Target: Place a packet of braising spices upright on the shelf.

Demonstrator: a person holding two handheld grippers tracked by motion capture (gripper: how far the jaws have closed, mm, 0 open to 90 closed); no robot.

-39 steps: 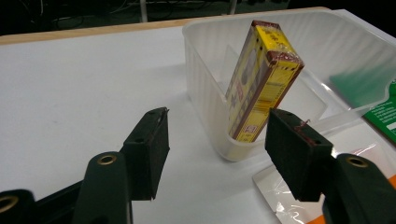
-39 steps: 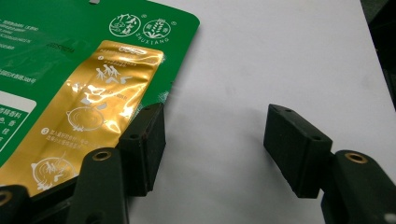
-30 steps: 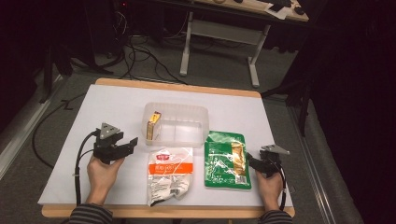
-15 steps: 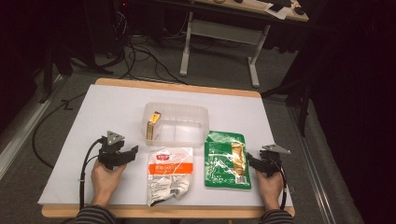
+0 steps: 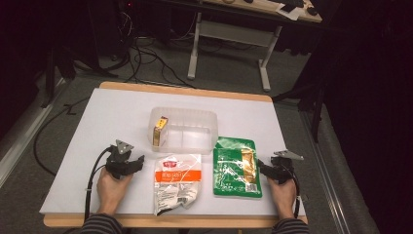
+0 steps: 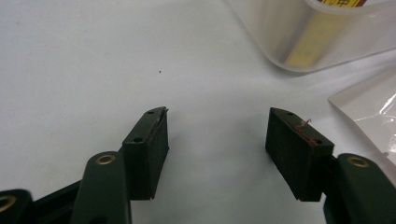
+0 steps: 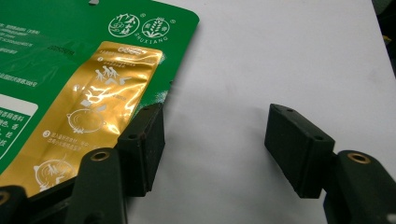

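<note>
Your left tool (image 5: 141, 159) and right tool (image 5: 259, 165) sat released, flanking both pouches (image 5: 177, 183), ready to load the tub (image 5: 195, 141).

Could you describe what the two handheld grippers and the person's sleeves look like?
Both the left gripper and the right gripper are black, each topped by a grey three-cornered plate and trailing a black cable. Up close, the blocky black pads have small screw holes, and brass-coloured rivets sit in the arms behind them. The sleeves are dark with thin light stripes.
</note>
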